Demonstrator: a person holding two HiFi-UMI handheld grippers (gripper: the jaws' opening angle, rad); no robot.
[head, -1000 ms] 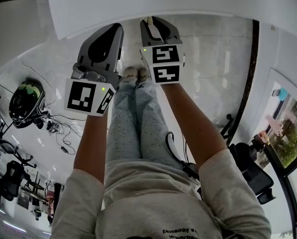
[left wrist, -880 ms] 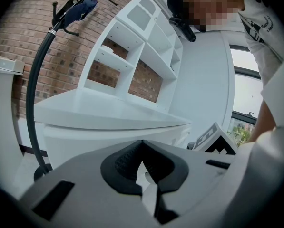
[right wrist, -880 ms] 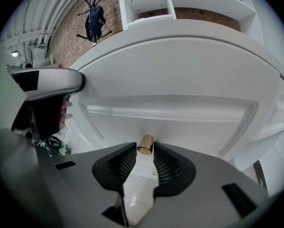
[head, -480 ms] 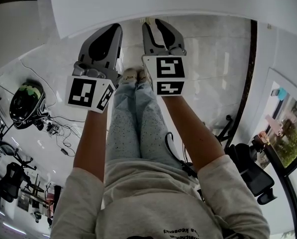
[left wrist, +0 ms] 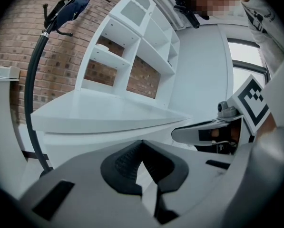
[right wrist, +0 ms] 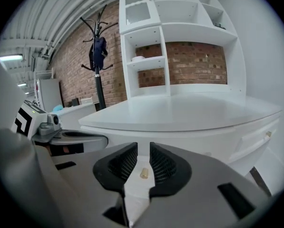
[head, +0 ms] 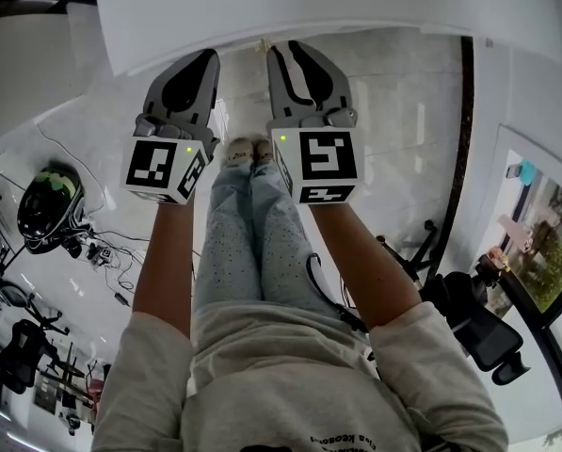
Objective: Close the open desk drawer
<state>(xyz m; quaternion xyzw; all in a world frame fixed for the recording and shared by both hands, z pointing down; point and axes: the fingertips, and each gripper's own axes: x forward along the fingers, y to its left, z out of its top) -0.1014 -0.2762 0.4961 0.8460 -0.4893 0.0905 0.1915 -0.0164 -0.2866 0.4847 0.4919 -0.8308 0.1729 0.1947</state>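
My right gripper [right wrist: 143, 147] faces the drawer front [right wrist: 142, 159] under the desk top [right wrist: 189, 110]. Its jaws stand a narrow gap apart, having just closed a little, and hold nothing; the brass knob [right wrist: 144, 174] shows through the gap. My left gripper [left wrist: 142, 145] has its tips together and is empty. I'd push flat and level beside that knob, so the drawer should slide in straight.

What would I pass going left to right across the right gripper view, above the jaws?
A lit ceiling light strip → tall white cabinet → black coat stand with a dark blue garment → white open shelf unit → white desk drawer front.
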